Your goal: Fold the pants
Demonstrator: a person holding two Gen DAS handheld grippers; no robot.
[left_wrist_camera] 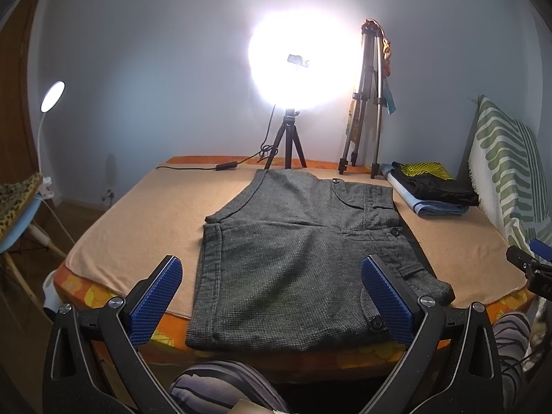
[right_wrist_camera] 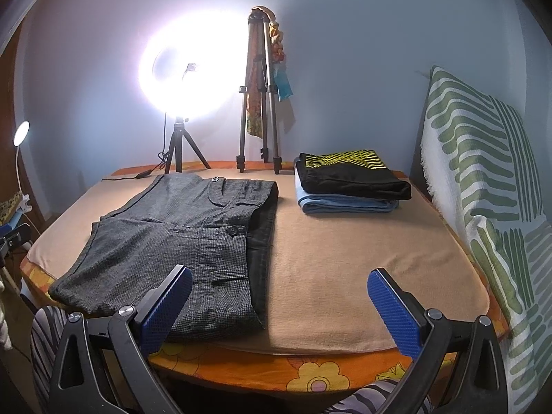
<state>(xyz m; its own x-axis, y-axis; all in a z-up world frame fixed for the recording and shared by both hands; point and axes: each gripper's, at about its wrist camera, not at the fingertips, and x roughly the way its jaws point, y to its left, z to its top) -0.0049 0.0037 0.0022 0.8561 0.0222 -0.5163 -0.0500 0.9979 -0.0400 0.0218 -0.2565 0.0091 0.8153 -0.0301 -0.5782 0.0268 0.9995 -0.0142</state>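
Grey tweed pants point(left_wrist_camera: 296, 252) lie flat on the tan blanket point(left_wrist_camera: 138, 227), folded lengthwise, with the waistband on the right and the leg hems on the left. They also show in the right wrist view point(right_wrist_camera: 179, 234). My left gripper point(left_wrist_camera: 272, 276) is open and empty, held above the pants' near edge, its blue pads point(left_wrist_camera: 155, 300) wide apart. My right gripper point(right_wrist_camera: 279, 296) is open and empty, held above the near edge of the blanket point(right_wrist_camera: 345, 258), just right of the waistband. The tip of the right gripper shows at the far right of the left wrist view point(left_wrist_camera: 528, 265).
A stack of folded clothes point(right_wrist_camera: 348, 183), black on light blue, sits at the back right. A ring light on a small tripod point(left_wrist_camera: 289, 145) and a taller tripod point(left_wrist_camera: 369, 103) stand at the far edge. A striped cushion point(right_wrist_camera: 483, 179) lines the right side. A chair point(left_wrist_camera: 20, 214) stands left.
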